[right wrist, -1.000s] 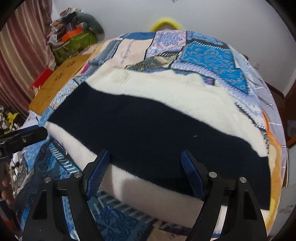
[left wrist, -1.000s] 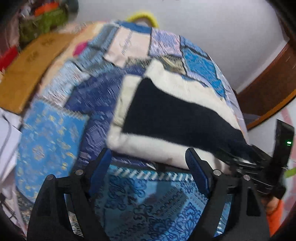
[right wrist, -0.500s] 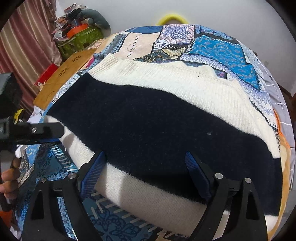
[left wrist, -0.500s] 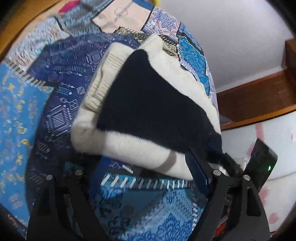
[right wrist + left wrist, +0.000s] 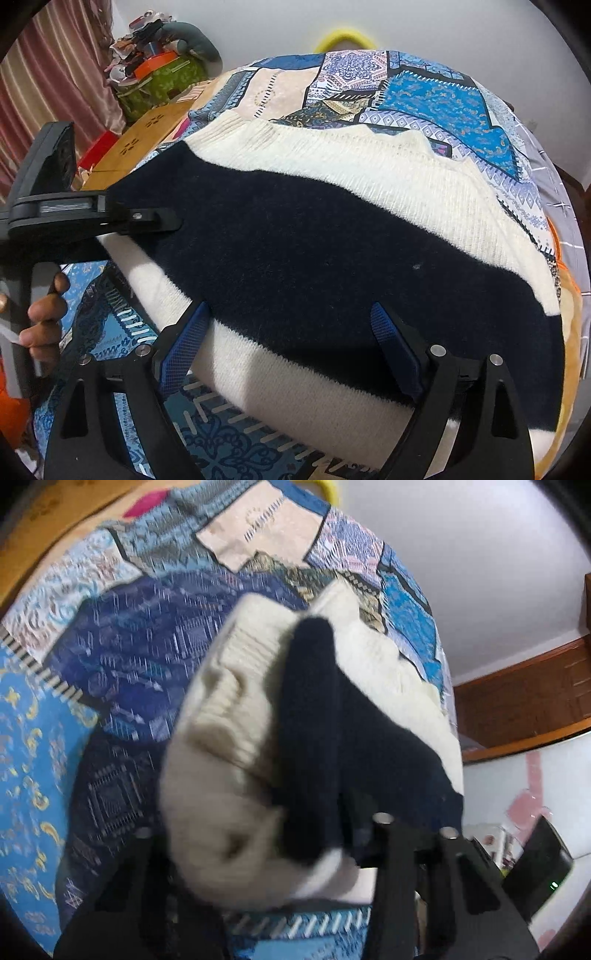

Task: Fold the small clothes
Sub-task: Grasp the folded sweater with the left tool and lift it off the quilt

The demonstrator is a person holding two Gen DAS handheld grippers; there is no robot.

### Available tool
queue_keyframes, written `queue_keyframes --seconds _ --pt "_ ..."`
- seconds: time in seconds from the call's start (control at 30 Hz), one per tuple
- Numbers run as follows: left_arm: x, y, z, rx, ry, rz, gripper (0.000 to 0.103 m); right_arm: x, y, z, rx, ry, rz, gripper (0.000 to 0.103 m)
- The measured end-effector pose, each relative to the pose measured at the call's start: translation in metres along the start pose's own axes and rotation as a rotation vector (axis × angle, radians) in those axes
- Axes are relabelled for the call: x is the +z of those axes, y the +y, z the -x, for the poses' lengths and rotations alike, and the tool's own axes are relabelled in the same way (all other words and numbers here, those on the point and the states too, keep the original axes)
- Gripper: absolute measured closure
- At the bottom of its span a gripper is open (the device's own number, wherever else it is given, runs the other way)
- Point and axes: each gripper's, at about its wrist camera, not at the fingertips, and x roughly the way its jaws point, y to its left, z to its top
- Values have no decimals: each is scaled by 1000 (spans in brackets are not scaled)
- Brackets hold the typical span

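Note:
A cream and navy striped knit sweater (image 5: 332, 236) lies on a blue patchwork bedspread (image 5: 436, 92). In the left wrist view the sweater's near end (image 5: 280, 738) is bunched up and lifted, and it fills the space between my left gripper's jaws (image 5: 258, 849), which are shut on it; the fingertips are hidden by the fabric. The left gripper also shows in the right wrist view (image 5: 162, 219), at the sweater's left edge. My right gripper (image 5: 291, 347) is open, its blue pads (image 5: 391, 343) resting over the sweater's near cream band.
A wooden board (image 5: 140, 147) and a pile of bags and clutter (image 5: 159, 74) lie off the bed's left side. A white wall with a yellow ring (image 5: 345, 37) stands behind the bed. Wooden furniture (image 5: 524, 701) stands at the right.
My left gripper has closed on the sweater's left end and lifted it, so the fabric bunches up. My right gripper moved forward over the sweater and stays open.

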Motion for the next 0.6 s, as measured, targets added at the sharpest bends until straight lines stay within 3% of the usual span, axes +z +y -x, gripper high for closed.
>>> queue_keyframes --seconds 0.13,0.3,0.43,0.6 --pt "3 -7 9 45 -63 -48 78 0 1 8 -11 -13 6 16" --pt "8 -6 41 26 -121 -67 79 4 0 28 -33 -50 15 16" --pt "14 -6 73 98 -199 -118 80 6 1 41 -49 -82 26 16" --pt "27 10 112 186 -297 -104 80 9 5 50 -64 -109 50 16"
